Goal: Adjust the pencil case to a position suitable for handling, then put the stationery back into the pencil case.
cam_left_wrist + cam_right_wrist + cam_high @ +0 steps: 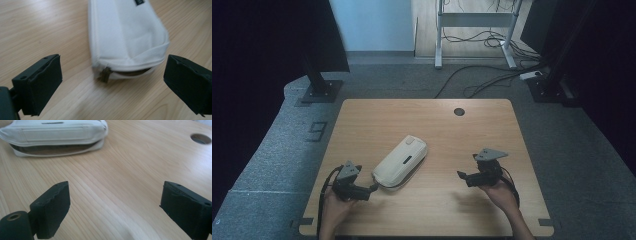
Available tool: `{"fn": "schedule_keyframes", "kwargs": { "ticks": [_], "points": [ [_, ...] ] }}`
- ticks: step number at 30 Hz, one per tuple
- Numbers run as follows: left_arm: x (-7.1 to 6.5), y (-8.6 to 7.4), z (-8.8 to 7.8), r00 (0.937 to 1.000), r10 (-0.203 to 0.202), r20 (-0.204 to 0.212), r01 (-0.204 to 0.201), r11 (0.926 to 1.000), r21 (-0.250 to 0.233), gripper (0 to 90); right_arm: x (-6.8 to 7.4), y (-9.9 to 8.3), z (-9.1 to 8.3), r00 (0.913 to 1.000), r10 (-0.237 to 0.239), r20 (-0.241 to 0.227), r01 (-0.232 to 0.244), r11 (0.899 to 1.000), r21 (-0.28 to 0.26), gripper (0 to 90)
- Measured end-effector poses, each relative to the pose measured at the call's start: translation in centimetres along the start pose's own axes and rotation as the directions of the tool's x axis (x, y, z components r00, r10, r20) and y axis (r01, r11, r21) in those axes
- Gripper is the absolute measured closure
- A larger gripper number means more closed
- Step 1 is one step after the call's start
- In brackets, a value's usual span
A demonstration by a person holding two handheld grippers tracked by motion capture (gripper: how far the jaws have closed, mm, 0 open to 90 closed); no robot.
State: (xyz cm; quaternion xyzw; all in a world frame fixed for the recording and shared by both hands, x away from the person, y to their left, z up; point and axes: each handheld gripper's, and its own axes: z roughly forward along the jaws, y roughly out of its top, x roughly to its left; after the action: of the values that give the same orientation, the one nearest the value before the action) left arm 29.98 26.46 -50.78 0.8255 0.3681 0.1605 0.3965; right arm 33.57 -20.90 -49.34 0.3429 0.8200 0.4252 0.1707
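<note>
Both of the person's hands are coming in over the near edge of the bench [437, 210], each one gripping a claw low over the wood. Left claw [373, 189] is pointing across at the near end of a white zip pouch [400, 160], its jaws standing wide apart with nothing between them and its tips just short of the fabric. Right claw [460, 175] is lying level, well apart from the pouch and aiming toward it, jaws likewise spread and empty. Near the middle of the bench the pouch is lying flat and slantwise. It is looking soft and rounded, and in the left gripper view its zip [106, 74] is gaping partly open at the end nearest the claw.
</note>
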Motion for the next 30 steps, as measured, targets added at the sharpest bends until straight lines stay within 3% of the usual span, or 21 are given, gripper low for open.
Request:
{"fn": "schedule_keyframes", "kwargs": {
  "ticks": [10, 17, 26, 30],
  "points": [
    [1.0, -3.3, 0.2, 0.9980, -0.019, -0.061, 0.024, 0.9970, 0.073, 0.9, -1.5, -3.8, -1.7, 0.9965, 0.059, 0.058, -0.060, 0.998, 0.003, 8.0],
    [1.4, -4.1, 1.2, 0.9963, -0.029, -0.081, 0.042, 0.9868, 0.157, 0.5, -1.8, -6.0, -2.0, 0.9924, 0.092, 0.081, -0.094, 0.995, 0.017, 6.4],
    [1.6, -4.1, 1.2, 0.9957, -0.043, -0.082, 0.056, 0.9853, 0.161, 0.0, -1.8, -8.5, -1.4, 0.9887, 0.114, 0.097, -0.122, 0.989, 0.082, 4.4],
    [1.6, -4.1, 1.2, 0.9956, -0.042, -0.083, 0.055, 0.9849, 0.164, 0.0, -1.5, -8.6, -1.3, 0.9902, 0.078, 0.116, -0.092, 0.987, 0.128, 6.0]
  ]
}}
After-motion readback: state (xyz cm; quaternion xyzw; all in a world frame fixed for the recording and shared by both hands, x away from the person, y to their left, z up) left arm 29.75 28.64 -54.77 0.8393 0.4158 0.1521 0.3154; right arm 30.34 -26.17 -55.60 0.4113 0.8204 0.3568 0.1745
